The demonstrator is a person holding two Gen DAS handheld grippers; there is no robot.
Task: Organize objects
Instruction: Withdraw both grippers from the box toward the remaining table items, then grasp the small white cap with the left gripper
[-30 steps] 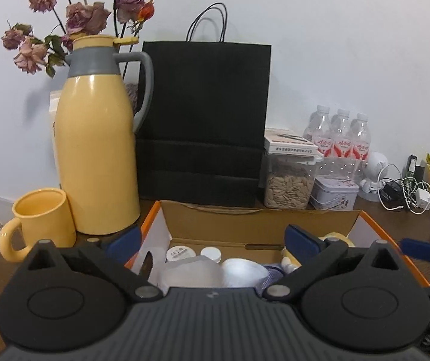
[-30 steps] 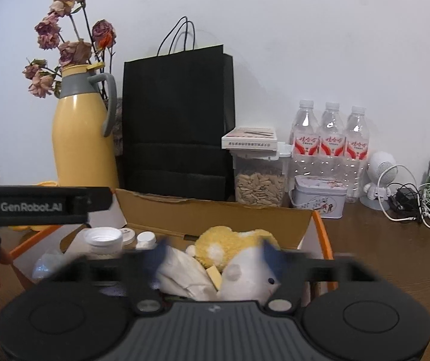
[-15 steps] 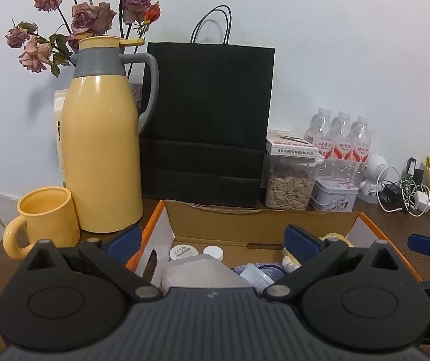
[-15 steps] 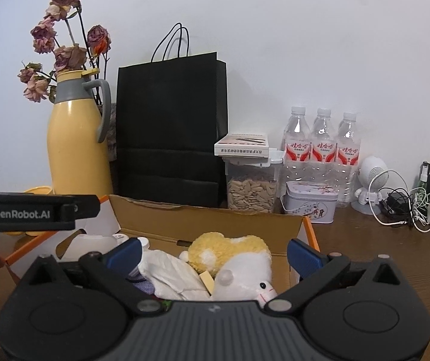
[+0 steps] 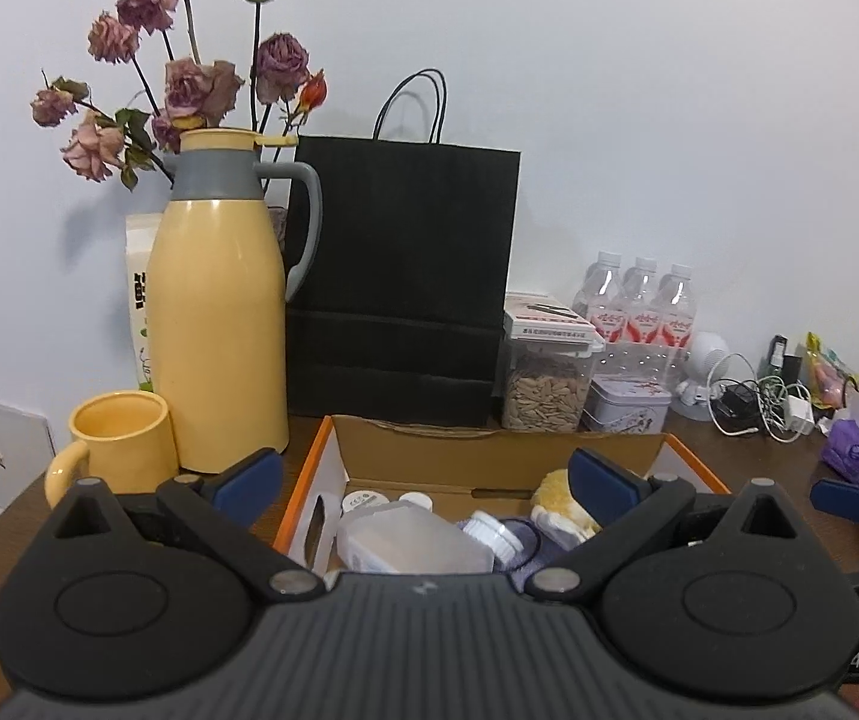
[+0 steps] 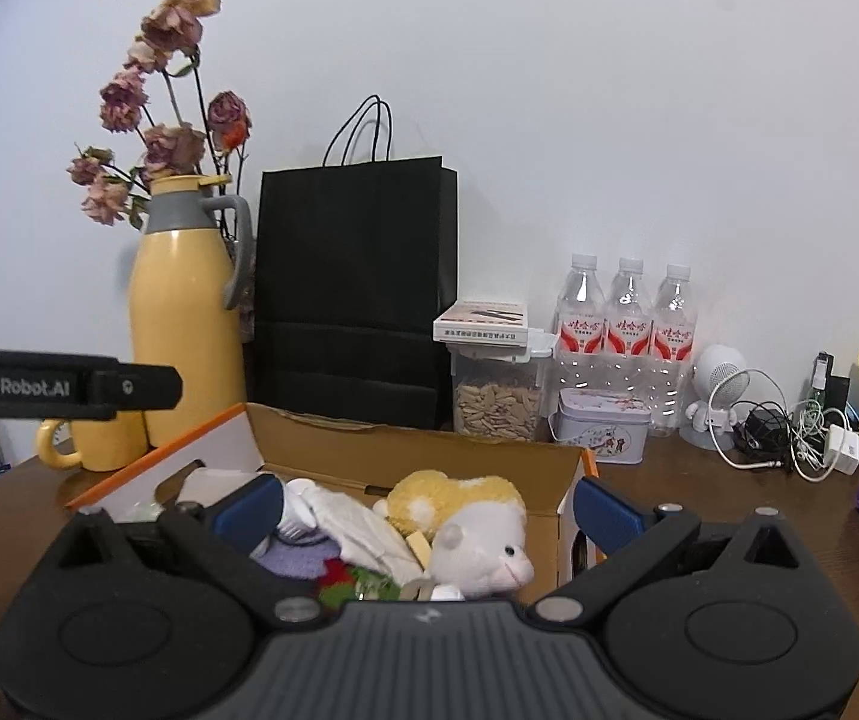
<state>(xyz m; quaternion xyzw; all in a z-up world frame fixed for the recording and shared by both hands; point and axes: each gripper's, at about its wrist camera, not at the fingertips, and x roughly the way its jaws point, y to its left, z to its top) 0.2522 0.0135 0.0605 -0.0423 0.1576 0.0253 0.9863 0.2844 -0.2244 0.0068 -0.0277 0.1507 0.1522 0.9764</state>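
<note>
An open cardboard box (image 5: 489, 456) with orange edges lies just ahead of both grippers. In the left wrist view it holds a clear plastic container (image 5: 411, 543), small white-capped bottles (image 5: 363, 501) and a yellow plush (image 5: 555, 495). My left gripper (image 5: 426, 474) stands open over it, nothing between its blue pads. In the right wrist view the box (image 6: 417, 456) shows the yellow plush (image 6: 447, 495), a white plush (image 6: 483, 552) and a white cloth (image 6: 351, 519). My right gripper (image 6: 427, 507) is wide open above them and grips nothing. The left gripper's black side (image 6: 63, 387) crosses the left edge.
Along the wall behind the box stand a yellow thermos jug (image 5: 219, 330) with dried roses, a yellow mug (image 5: 120, 444), a black paper bag (image 5: 399, 300), a seed jar (image 5: 549, 384), a tin (image 5: 627, 411) and water bottles (image 5: 639, 306). Tangled cables (image 5: 759, 402) and a purple packet (image 5: 855, 450) lie right.
Both grippers have drawn back and up from the box, so the jug and bag look farther off. The right jaws spread wider, away from the white plush.
</note>
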